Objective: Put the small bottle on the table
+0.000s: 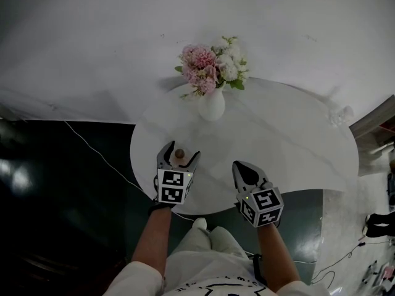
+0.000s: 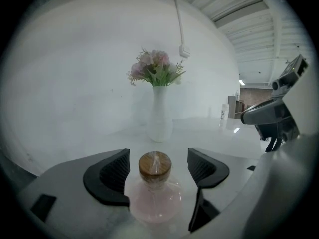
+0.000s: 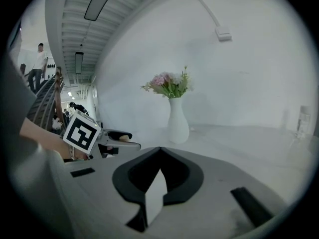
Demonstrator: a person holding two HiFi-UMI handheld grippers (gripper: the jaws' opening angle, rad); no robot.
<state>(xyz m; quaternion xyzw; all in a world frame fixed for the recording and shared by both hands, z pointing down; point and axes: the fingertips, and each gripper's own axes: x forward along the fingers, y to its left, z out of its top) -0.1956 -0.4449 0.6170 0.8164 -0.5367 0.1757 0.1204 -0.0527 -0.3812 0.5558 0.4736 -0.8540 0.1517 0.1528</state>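
The small bottle, a round pinkish flask with a cork stopper, stands upright on the white round table near its front left edge. My left gripper is open, its two jaws on either side of the small bottle with a gap on each side and no pad touching it. My left gripper shows the same spread in its own view. My right gripper hovers over the table's front edge to the right, jaws closed tip to tip with nothing between them, as my right gripper also shows in its own view.
A white vase of pink and white flowers stands at the table's far middle, beyond the bottle. A small clear bottle sits at the table's right rim. Dark floor lies left of the table, with a thin cable across it.
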